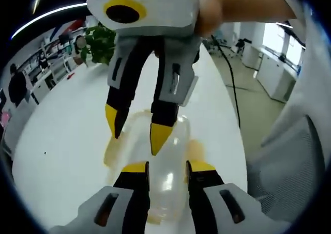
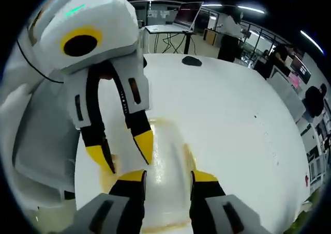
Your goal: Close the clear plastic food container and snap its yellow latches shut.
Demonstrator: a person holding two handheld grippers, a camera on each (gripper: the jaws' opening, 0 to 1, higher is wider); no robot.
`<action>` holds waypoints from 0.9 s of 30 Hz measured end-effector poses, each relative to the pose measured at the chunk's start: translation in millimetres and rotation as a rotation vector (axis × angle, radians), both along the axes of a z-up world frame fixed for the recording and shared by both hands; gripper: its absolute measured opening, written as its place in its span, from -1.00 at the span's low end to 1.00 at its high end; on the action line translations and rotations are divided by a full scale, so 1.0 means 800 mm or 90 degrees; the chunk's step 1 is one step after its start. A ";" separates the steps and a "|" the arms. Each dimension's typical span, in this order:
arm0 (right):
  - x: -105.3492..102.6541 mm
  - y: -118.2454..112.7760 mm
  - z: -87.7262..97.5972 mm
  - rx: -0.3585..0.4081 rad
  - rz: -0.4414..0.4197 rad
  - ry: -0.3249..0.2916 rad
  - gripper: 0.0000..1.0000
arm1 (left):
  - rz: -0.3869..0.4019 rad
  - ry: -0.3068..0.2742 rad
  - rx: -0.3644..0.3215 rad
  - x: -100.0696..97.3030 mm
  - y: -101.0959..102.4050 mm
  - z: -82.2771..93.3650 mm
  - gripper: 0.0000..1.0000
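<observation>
The clear plastic container (image 1: 176,143) lies on the white table (image 1: 67,120) with its lid on. Blurred yellow latches show at its left side (image 1: 111,150) and right side (image 1: 195,150). My left gripper (image 1: 168,167) is open right over the lid, its jaws astride the middle. The right gripper (image 1: 136,129) comes down from the far side, open, its yellow fingertips (image 1: 159,137) at the lid's far end. In the right gripper view the container (image 2: 165,149) runs between my open right gripper (image 2: 168,176), and the left gripper (image 2: 123,151) is open opposite. Contact with the lid cannot be told.
A potted plant (image 1: 101,40) stands at the table's far end and a grey chair (image 1: 289,167) stands to the right. A black cable (image 1: 230,74) runs along the floor. A dark mouse-like object (image 2: 191,61) lies on the table, with desks and people beyond.
</observation>
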State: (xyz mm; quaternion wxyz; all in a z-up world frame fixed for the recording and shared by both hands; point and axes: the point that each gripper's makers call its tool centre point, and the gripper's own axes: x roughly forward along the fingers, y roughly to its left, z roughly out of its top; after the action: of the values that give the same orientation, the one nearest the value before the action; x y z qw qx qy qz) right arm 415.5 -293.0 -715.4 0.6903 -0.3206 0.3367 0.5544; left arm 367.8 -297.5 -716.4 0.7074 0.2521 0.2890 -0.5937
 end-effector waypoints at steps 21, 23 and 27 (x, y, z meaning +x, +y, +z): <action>0.001 0.005 -0.015 -0.041 0.045 0.023 -0.28 | 0.002 -0.100 0.073 0.004 0.008 -0.020 0.04; 0.000 0.004 -0.015 -0.045 0.037 0.032 -0.29 | 0.002 -0.107 0.075 0.006 0.008 -0.020 0.01; 0.002 0.004 -0.016 -0.045 0.036 0.037 -0.27 | -0.006 -0.102 0.069 0.008 0.007 -0.018 -0.05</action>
State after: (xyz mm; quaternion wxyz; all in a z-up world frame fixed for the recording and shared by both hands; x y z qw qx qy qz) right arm 416.8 -289.9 -728.1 0.6527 -0.3381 0.3667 0.5703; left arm 374.0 -291.8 -731.0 0.7108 0.3377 0.2621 -0.5586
